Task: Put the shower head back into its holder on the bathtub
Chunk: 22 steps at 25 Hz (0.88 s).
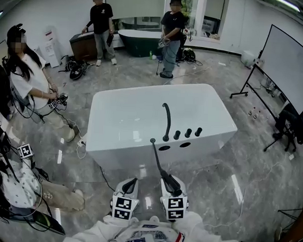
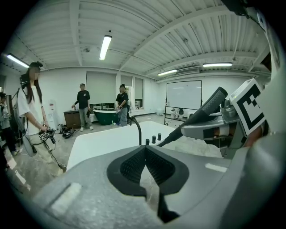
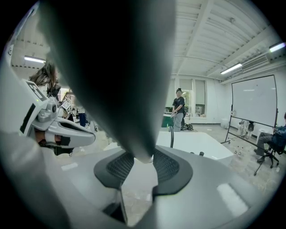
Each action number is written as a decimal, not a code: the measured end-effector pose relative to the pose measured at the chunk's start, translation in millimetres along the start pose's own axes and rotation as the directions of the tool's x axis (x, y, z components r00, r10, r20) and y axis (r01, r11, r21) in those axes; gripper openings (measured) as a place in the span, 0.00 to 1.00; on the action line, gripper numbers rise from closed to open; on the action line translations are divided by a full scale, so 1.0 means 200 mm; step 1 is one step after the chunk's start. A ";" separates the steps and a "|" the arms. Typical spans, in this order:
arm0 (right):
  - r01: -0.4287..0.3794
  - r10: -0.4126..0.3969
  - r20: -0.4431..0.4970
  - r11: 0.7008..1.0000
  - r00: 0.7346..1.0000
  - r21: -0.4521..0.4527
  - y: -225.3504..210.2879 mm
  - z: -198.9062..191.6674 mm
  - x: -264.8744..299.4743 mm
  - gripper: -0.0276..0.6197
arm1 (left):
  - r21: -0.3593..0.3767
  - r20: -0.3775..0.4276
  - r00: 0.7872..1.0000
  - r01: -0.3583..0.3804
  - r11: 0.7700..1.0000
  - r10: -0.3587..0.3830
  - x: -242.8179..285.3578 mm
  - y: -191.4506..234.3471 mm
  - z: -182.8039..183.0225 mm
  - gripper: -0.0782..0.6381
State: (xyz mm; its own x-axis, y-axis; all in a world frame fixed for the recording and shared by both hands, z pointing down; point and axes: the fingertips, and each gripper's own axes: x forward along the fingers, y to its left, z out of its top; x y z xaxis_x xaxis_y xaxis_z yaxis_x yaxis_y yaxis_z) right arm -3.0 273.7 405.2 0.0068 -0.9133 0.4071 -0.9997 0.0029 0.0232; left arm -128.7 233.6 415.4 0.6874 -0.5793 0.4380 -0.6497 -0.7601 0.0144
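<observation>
A white bathtub (image 1: 132, 112) stands in the middle of the room, with a curved black faucet (image 1: 166, 121), three black knobs (image 1: 187, 132) and two dark openings (image 1: 164, 148) on its near deck. My right gripper (image 1: 170, 183) is shut on a long black shower head (image 1: 157, 158), whose thin end points up toward the tub's near edge. In the right gripper view the shower head (image 3: 111, 67) fills the frame and both pads of the right gripper (image 3: 137, 156) press on it. My left gripper (image 1: 130, 184) hangs beside it, shut and empty (image 2: 144, 150). From there the shower head (image 2: 196, 118) shows at the right.
Two people stand at the back near a dark green tub (image 1: 140, 42), another stands at the left (image 1: 28, 77), and one sits low at the left. A whiteboard (image 1: 289, 64) and a chair (image 1: 286, 124) are at the right. Cables lie on the marble floor.
</observation>
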 end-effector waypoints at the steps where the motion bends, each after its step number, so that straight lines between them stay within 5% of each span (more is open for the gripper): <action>1: 0.005 -0.005 0.005 1.000 1.000 -0.002 -0.01 0.01 -0.01 0.25 | -0.001 -0.001 1.000 -0.002 1.000 0.002 0.00 0.00 0.00 0.11; 22: -0.060 0.060 0.057 0.998 0.997 -0.002 -0.12 0.02 0.01 0.25 | -0.007 -0.011 0.998 -0.061 0.998 0.061 0.07 -0.09 -0.01 0.11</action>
State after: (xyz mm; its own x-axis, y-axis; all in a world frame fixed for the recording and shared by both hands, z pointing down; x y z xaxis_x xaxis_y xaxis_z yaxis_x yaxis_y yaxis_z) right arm 21.1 269.7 402.8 -0.0545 -0.9334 0.3547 -0.9983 0.0586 0.0006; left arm -108.4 239.0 423.7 0.6431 -0.6211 0.4480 -0.6926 -0.7213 -0.0058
